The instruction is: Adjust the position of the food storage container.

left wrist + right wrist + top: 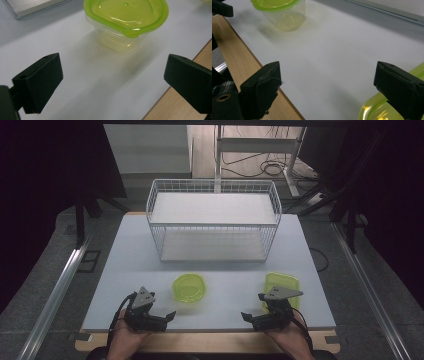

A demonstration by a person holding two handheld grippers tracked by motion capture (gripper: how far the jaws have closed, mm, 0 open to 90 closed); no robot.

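Two containers (189,287) (281,285) — high view

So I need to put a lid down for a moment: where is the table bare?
Bare between the round container and the flat container, and on either side of the wire basket. The near edge is crowded by both grippers.

A pale grey rectangular tabletop (125,270) rests on a light wooden board (210,342) showing along its near edge. Beyond it — a grey floor (50,265) with silver metal rails (55,295) at either side, a white metal desk frame (260,150) and loose black cables (272,168). The surroundings lie dark.
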